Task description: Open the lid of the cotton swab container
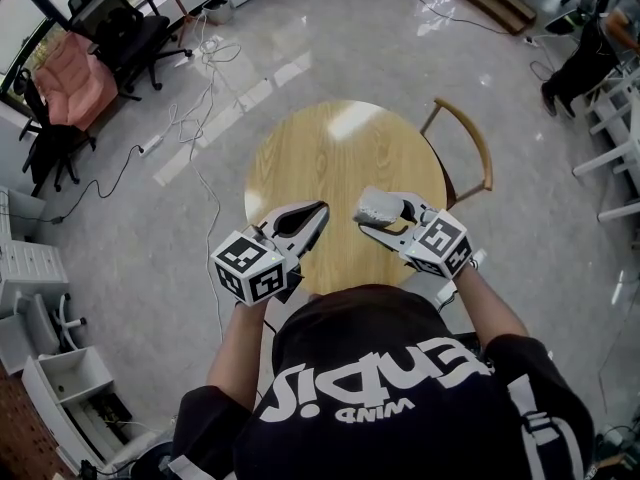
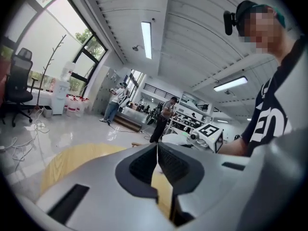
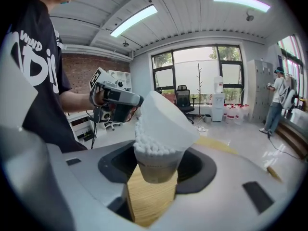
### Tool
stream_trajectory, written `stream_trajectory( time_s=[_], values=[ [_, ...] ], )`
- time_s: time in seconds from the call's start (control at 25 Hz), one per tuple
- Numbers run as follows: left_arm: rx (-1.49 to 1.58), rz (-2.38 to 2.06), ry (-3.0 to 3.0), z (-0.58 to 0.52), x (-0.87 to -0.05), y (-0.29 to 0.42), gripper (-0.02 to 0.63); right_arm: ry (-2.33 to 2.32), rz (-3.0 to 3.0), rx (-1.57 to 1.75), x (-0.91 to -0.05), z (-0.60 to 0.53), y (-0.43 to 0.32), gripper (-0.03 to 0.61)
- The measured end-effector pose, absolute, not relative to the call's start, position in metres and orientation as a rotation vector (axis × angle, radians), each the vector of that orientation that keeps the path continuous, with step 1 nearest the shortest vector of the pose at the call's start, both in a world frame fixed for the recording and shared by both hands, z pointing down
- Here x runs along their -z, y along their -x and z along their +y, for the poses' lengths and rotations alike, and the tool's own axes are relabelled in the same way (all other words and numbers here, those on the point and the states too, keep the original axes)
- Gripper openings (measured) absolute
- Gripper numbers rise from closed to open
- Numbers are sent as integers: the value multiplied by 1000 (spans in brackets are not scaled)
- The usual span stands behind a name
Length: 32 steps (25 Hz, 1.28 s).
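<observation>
My right gripper [image 1: 385,211] is shut on the cotton swab container [image 1: 378,206] and holds it above the near part of the round wooden table [image 1: 340,148]. In the right gripper view the pale container [image 3: 156,170] sits between the jaws, its white lid [image 3: 166,117] tipped up and back, and the white swab heads [image 3: 146,146] show at the rim. My left gripper [image 1: 320,209] hovers just left of the container, apart from it. Its jaws [image 2: 157,146] are shut with nothing between them.
A wooden chair [image 1: 470,140] stands at the table's far right side. Cables and a power strip [image 1: 150,146] lie on the glossy floor to the left, beyond them office chairs [image 1: 120,33]. White drawer units [image 1: 30,278] stand at the near left.
</observation>
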State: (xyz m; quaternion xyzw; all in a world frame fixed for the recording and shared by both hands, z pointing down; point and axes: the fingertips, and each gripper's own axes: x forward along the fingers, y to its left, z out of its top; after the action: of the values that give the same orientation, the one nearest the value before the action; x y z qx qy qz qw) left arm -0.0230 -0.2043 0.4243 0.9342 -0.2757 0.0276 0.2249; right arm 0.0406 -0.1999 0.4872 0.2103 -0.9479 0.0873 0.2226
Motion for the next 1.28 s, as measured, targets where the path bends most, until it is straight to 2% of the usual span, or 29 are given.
stream_trajectory(
  time_s=[0.04, 0.64, 1.28],
  values=[
    [-83, -766, -2576, -202, -428, 27, 11, -606, -2622, -257, -487, -199, -42, 215],
    [-131, -1092, -2551, -202, -450, 78, 9, -1118, -2612, -401, -475, -220, -107, 215],
    [-125, -1476, -2480, -202, -465, 106, 9, -1383, -2574, -332, -474, -227, -125, 215]
  ],
)
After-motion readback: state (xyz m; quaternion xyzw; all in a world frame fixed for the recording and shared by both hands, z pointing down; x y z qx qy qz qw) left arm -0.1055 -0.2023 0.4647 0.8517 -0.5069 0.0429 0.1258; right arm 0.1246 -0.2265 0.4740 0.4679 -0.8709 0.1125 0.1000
